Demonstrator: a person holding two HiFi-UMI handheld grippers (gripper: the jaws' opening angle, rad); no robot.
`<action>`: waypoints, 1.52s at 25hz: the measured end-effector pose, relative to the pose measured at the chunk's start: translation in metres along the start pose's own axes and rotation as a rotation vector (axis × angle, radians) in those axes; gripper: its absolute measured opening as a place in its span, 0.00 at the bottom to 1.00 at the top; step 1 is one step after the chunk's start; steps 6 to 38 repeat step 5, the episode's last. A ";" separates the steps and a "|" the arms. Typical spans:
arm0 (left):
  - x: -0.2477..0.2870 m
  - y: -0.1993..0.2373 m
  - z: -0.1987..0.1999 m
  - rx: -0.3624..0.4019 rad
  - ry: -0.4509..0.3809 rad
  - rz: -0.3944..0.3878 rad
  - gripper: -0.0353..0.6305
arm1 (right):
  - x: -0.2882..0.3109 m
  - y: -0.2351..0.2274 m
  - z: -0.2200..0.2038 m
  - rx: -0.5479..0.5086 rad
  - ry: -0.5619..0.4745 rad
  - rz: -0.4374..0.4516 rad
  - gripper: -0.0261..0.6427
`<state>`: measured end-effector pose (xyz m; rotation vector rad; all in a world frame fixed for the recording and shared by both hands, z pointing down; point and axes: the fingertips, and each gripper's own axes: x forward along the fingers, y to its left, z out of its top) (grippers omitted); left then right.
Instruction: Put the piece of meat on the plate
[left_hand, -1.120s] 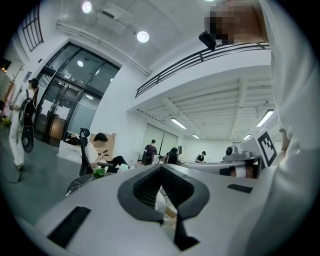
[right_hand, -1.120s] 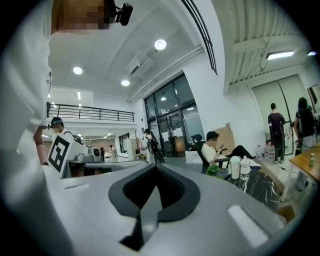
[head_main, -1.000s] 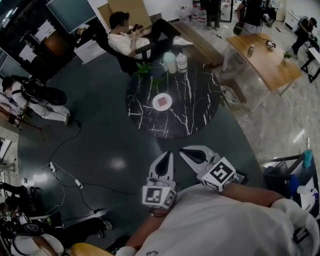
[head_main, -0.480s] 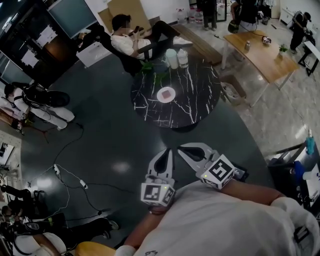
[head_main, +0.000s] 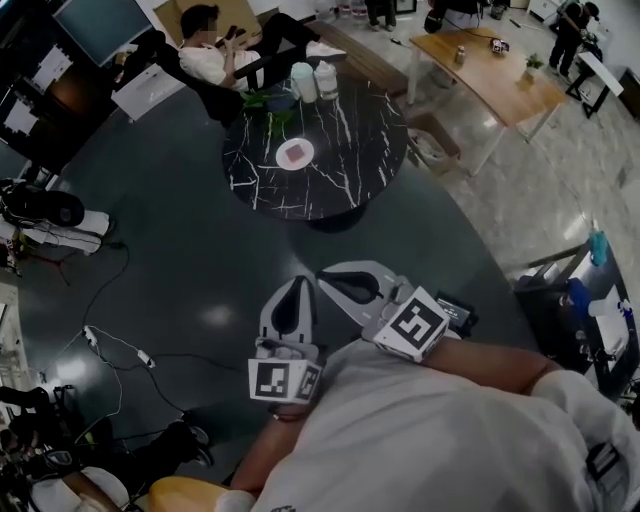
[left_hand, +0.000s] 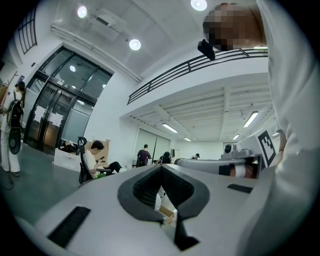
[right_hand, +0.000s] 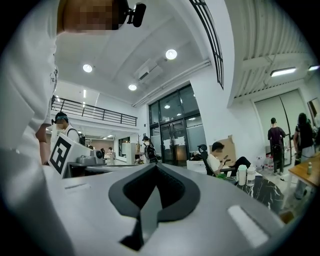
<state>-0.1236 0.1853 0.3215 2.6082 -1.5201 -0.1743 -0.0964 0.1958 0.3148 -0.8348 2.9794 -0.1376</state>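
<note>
The left gripper (left_hand: 161, 169) holds its jaws together; far on the left, a person (left_hand: 92, 159) sits in a chair (left_hand: 82, 167).

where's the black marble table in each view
Head view: black marble table sits upper centre.
Left gripper view: not visible.
Right gripper view: at the lower right edge.
Shared landmark: the seated person in the chair behind the table shows in all three views.
</note>
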 end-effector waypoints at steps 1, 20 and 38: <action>-0.001 0.001 0.000 -0.001 -0.004 0.001 0.06 | 0.001 0.001 0.001 -0.005 -0.003 0.000 0.04; -0.002 0.008 -0.002 -0.005 -0.017 0.003 0.06 | 0.005 0.003 0.000 -0.035 -0.003 0.002 0.04; -0.002 0.008 -0.002 -0.005 -0.017 0.003 0.06 | 0.005 0.003 0.000 -0.035 -0.003 0.002 0.04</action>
